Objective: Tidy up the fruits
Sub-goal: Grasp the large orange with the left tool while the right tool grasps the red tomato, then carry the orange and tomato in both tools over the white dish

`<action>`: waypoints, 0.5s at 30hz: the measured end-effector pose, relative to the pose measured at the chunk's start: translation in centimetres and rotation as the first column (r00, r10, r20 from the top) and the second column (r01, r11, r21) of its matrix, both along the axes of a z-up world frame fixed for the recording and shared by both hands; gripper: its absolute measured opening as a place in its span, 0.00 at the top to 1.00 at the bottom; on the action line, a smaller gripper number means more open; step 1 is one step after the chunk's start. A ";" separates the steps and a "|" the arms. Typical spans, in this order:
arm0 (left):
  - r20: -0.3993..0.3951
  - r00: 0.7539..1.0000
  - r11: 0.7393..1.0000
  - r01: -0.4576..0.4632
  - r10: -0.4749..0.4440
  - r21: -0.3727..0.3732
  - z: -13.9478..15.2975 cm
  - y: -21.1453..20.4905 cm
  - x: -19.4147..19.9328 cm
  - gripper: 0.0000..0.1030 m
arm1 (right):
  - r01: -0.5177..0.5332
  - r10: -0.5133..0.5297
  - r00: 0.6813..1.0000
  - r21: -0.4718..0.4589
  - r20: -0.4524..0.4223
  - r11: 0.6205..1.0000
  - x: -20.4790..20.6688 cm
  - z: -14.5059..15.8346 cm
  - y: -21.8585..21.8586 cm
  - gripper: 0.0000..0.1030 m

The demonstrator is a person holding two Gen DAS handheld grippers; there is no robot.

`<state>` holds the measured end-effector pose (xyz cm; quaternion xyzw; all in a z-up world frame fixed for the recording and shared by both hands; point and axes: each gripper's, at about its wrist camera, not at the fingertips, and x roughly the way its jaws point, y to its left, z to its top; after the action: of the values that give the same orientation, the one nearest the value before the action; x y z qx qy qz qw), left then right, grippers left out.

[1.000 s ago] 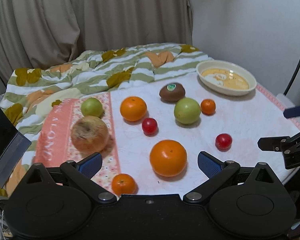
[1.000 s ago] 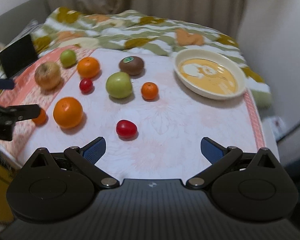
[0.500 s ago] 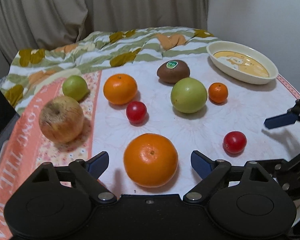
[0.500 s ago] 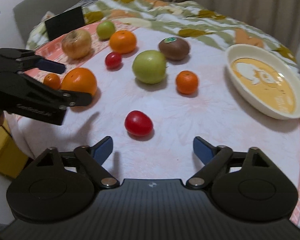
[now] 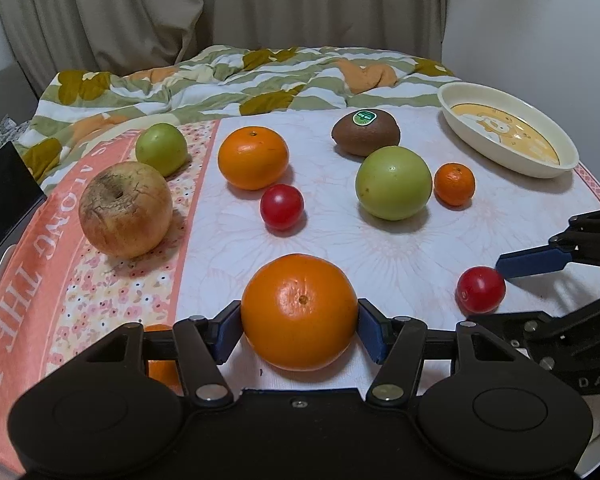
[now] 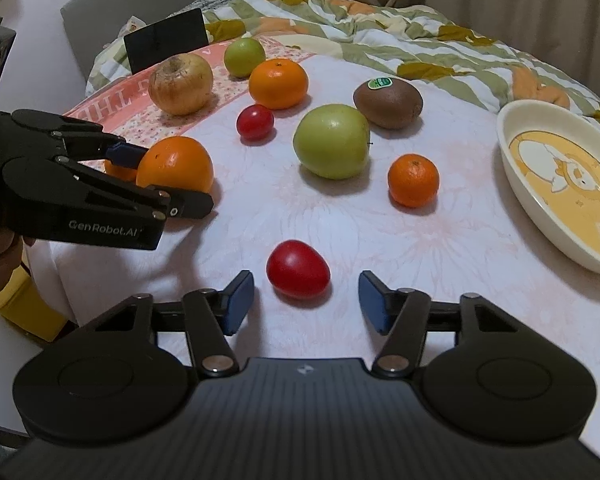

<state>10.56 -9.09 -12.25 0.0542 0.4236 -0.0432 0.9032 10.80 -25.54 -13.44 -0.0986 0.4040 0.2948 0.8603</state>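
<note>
Round table under a white flowered cloth with a pink border at left; rumpled quilt and curtains behind. Fruit scattered over the cloth.

Left claw, just closing, now clamped on the big orange at bottom centre of the left view, both blue pads against its sides, stem dimple facing the camera. Small mandarin tucked behind the left finger, close to the table's near edge.

Right claw, jaws just narrowing, parted around the tomato with a gap on each side; nothing gripped. Tomato egg-shaped, long axis running left to right in the right view.

Kiwi upper centre, long axis across the frame, sticker up. Green apple just in front of it, small orange beside that. Cream dish, oval, at upper right by the table edge, lying slantwise. Second tomato, mid orange, brown apple and small green apple at left.

Bare cloth between the tomato and the dish, and between the two claws.
</note>
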 end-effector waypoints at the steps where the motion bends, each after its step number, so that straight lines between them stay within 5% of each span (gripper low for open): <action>1: 0.001 1.000 1.000 -0.002 0.002 -0.001 0.0 0.0 0.0 0.38 | -0.003 0.004 1.000 -0.002 0.005 1.000 0.0 0.0 0.1 0.36; 5: 0.004 1.000 1.000 -0.008 0.008 0.004 0.0 0.0 -0.2 0.38 | -0.016 0.016 1.000 -0.003 0.015 1.000 0.1 0.0 0.4 0.52; 15: 0.027 0.999 0.999 -0.033 0.033 -0.015 1.6 -0.2 -1.7 0.38 | -0.027 0.026 0.998 0.015 0.056 1.000 -0.9 1.9 0.1 0.52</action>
<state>8.87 -9.32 -10.70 0.0414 0.4120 -0.0306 0.9097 9.86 -25.41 -11.50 -0.1053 0.3763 0.3067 0.8679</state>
